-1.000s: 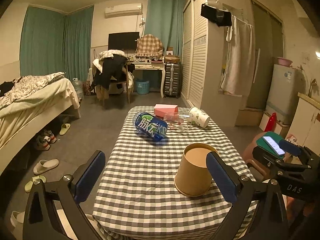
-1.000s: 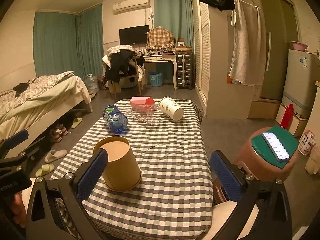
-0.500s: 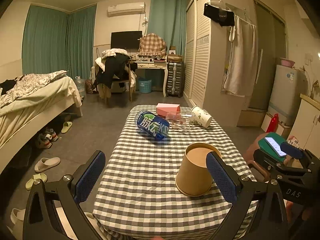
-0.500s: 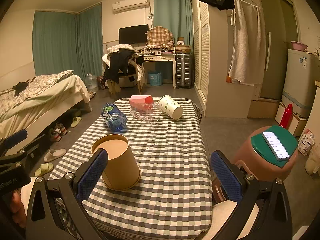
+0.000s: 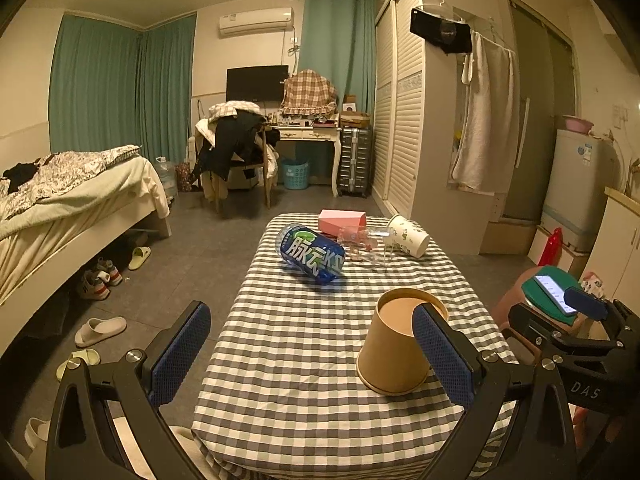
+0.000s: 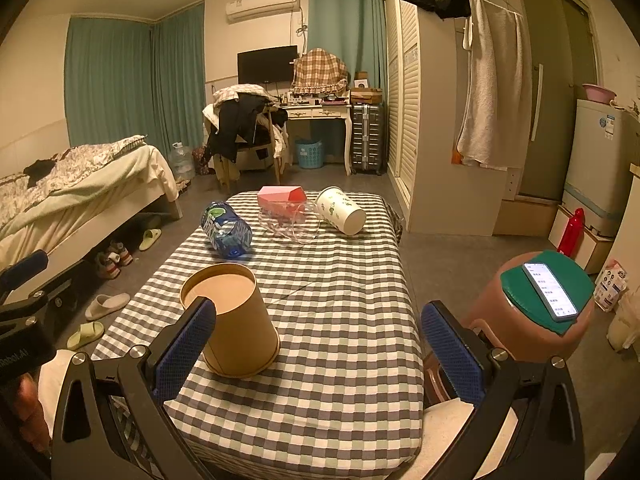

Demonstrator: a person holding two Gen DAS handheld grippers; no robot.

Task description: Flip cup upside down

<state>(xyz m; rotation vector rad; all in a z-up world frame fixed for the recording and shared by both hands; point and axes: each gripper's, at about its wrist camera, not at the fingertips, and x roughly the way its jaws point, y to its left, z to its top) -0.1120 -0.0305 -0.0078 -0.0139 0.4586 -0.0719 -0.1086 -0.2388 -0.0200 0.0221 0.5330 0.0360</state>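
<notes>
A tan paper cup (image 5: 394,346) stands upside down on the checked tablecloth (image 5: 288,344), wide rim down and flat base up. It also shows in the right wrist view (image 6: 236,322). My left gripper (image 5: 312,354) is open and empty above the near table edge, its right finger just in front of the cup. My right gripper (image 6: 320,350) is open and empty, its left finger just in front of the cup. Neither gripper touches the cup.
At the far end of the table lie a blue water bottle (image 5: 312,254), a pink box (image 5: 342,221), a clear glass jug (image 5: 362,242) and a white patterned cup (image 5: 408,235). A brown stool with a phone (image 6: 550,290) stands to the right. A bed is on the left.
Both views have shifted slightly, as both grippers drifted a little. The cup has not moved and both grippers stay open.
</notes>
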